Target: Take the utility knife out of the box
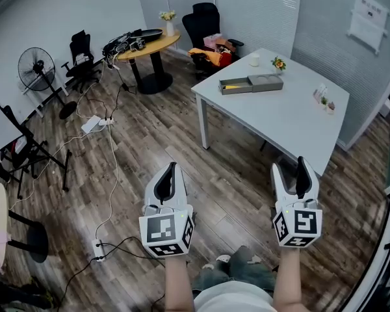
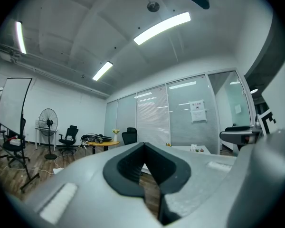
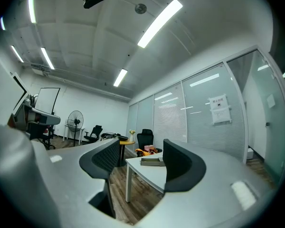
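A flat grey box (image 1: 250,84) lies open on the far side of the white table (image 1: 292,119); the right gripper view also shows the box (image 3: 151,161). A small yellow item (image 1: 229,86), apparently the utility knife, lies in the box's left half. Both grippers are held over the wood floor, well short of the table. My left gripper (image 1: 171,166) is shut and empty, its jaws meeting at the tips (image 2: 143,145). My right gripper (image 1: 301,161) is open with nothing between its pads (image 3: 107,158), and the table shows through the gap.
On the table stand a white cup (image 1: 254,60), a small flower pot (image 1: 279,63) and little items (image 1: 324,101) at its right edge. A round wooden table (image 1: 149,44), office chairs (image 1: 201,21), a fan (image 1: 36,70) and floor cables with a power strip (image 1: 97,249) lie to the left.
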Action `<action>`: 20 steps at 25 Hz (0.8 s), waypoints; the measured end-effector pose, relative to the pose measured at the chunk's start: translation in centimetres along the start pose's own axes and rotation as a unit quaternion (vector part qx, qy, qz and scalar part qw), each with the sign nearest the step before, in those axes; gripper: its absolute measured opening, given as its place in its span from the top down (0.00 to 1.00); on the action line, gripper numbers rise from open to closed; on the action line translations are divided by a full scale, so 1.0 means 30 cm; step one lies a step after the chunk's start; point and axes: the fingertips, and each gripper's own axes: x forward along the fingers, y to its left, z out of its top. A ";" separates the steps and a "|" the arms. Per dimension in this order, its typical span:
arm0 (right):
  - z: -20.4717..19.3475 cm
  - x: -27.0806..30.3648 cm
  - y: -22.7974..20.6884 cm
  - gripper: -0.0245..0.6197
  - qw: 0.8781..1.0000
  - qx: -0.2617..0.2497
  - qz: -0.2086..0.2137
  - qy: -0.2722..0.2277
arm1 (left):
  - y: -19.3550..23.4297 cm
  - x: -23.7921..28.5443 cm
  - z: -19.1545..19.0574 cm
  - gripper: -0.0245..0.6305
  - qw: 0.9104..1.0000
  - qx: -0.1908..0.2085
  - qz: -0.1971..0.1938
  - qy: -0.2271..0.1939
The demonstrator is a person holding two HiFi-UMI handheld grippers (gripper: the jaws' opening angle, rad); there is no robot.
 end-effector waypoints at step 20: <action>-0.071 0.485 -0.099 0.49 0.999 -0.010 0.028 0.019 | 0.061 0.429 -0.067 0.96 0.999 -0.008 0.026 0.024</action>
